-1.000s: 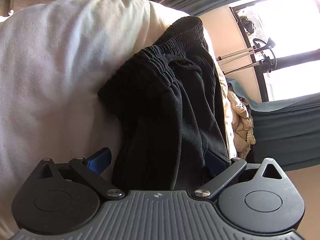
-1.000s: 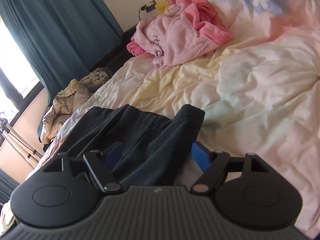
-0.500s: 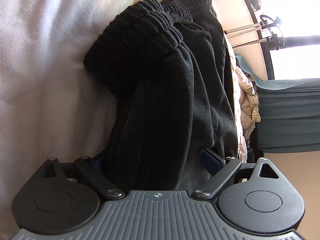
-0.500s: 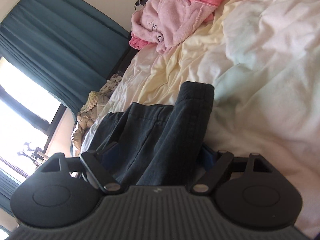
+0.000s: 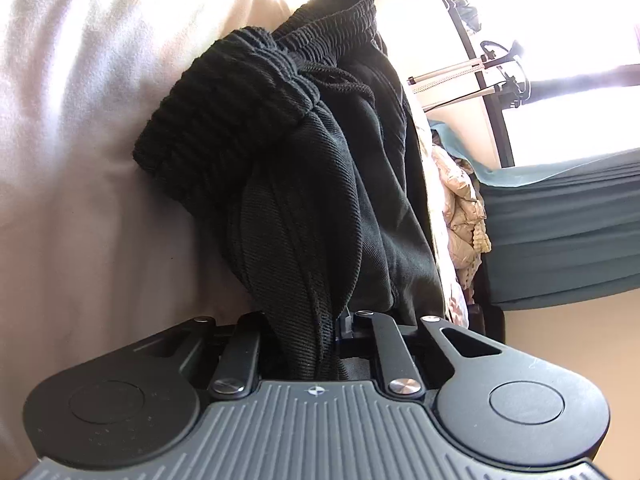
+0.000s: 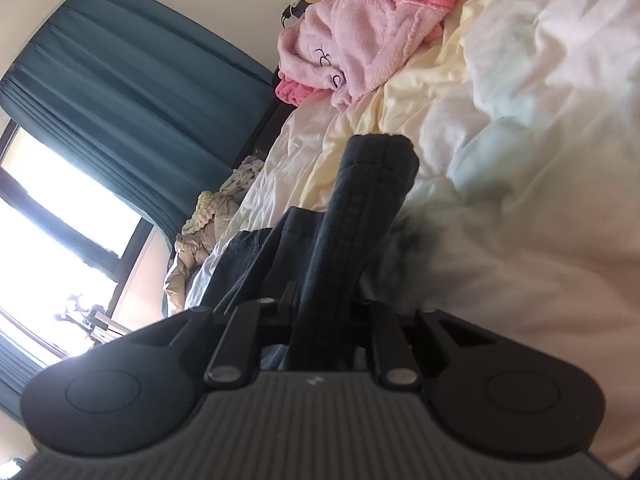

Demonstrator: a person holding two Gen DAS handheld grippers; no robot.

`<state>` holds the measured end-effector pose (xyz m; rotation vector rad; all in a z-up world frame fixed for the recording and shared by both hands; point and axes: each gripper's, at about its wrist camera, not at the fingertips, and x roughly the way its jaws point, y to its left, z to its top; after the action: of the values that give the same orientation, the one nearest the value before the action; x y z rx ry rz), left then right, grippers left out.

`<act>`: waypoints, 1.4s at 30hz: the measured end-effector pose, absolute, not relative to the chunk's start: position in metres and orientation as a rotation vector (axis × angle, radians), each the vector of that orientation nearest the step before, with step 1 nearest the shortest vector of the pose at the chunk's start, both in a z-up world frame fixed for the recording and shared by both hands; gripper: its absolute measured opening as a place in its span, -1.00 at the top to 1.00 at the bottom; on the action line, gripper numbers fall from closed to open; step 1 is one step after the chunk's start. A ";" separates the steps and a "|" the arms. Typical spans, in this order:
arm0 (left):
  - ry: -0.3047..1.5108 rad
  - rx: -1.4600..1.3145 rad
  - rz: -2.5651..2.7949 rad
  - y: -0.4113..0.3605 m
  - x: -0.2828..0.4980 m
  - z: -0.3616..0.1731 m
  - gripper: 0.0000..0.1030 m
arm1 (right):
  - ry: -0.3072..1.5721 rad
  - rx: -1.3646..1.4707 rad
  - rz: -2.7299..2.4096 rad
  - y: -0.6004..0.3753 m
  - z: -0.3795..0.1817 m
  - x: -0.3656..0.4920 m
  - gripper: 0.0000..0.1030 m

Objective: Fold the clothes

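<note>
i read strong daylight in both views, entering through the window (image 5: 560, 92), which is blown out to pure white in the left wrist view and again in the right wrist view (image 6: 52, 240). glare bleeds from the window onto the wall next to it. the black trousers (image 5: 312, 184) are underexposed; weave shows only on the folds turned toward the window. in the right wrist view the bedding (image 6: 520, 128) is washed pale, with a soft shadow just beside the dark trouser fold (image 6: 360, 216). the bedding nearest the lens is smeared and out of focus. fisheye bending curves the curtain (image 6: 132, 96) beside the window, and the frame corners vignette dark.
</note>
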<state>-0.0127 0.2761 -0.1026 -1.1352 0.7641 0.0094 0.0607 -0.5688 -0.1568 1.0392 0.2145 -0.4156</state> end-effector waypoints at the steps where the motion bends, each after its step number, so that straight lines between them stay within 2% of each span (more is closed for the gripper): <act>1: 0.724 -1.144 -0.003 0.277 -0.017 -0.097 0.72 | 0.206 1.034 -0.424 -0.568 -0.154 0.060 0.90; 7: 0.563 -1.108 -0.032 0.281 -0.018 -0.056 0.76 | 0.158 1.004 -0.473 -0.563 -0.137 0.053 0.94; 12: 0.503 -0.979 -0.024 0.286 0.058 -0.006 0.77 | 0.117 0.969 -0.457 -0.559 -0.095 0.096 0.94; 17: 0.531 -0.884 0.014 0.276 0.170 0.018 0.77 | 0.129 0.857 -0.492 -0.545 -0.060 0.178 0.94; 21: 0.552 -0.833 0.082 0.267 0.252 0.010 0.76 | 0.188 0.743 -0.512 -0.540 -0.057 0.259 0.94; 26: 0.656 -0.751 0.212 0.255 0.340 -0.035 0.73 | 0.302 0.580 -0.488 -0.539 -0.083 0.360 0.89; 31: 0.710 -0.709 0.236 0.255 0.360 -0.059 0.71 | 0.417 0.539 -0.449 -0.547 -0.129 0.410 0.87; 33: 0.731 -0.692 0.242 0.255 0.368 -0.068 0.60 | 0.453 0.557 -0.435 -0.551 -0.143 0.419 0.81; 34: 0.738 -0.686 0.231 0.254 0.368 -0.066 0.54 | 0.462 0.578 -0.425 -0.552 -0.147 0.422 0.75; 36: 0.753 -0.668 0.207 0.252 0.368 -0.062 0.14 | 0.471 0.609 -0.406 -0.555 -0.151 0.423 0.59; 37: 0.742 -0.646 0.204 0.250 0.364 -0.057 0.03 | 0.465 0.620 -0.398 -0.554 -0.149 0.421 0.28; 38: 0.725 -0.627 0.201 0.246 0.359 -0.051 -0.12 | 0.448 0.629 -0.393 -0.554 -0.145 0.415 -0.22; 40: 0.627 -0.608 0.188 0.234 0.329 -0.036 -0.37 | 0.413 0.643 -0.380 -0.553 -0.137 0.402 -0.59; 41: 0.581 -0.610 0.178 0.227 0.311 -0.030 -0.56 | 0.394 0.645 -0.372 -0.551 -0.132 0.394 -0.59; 42: 0.548 -0.612 0.167 0.220 0.292 -0.027 -0.61 | 0.387 0.645 -0.363 -0.550 -0.127 0.385 -0.59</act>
<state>0.2918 0.2203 -0.0271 -0.6118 0.5483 0.1668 0.3851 -0.5501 -0.1271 0.6448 0.3870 -0.3625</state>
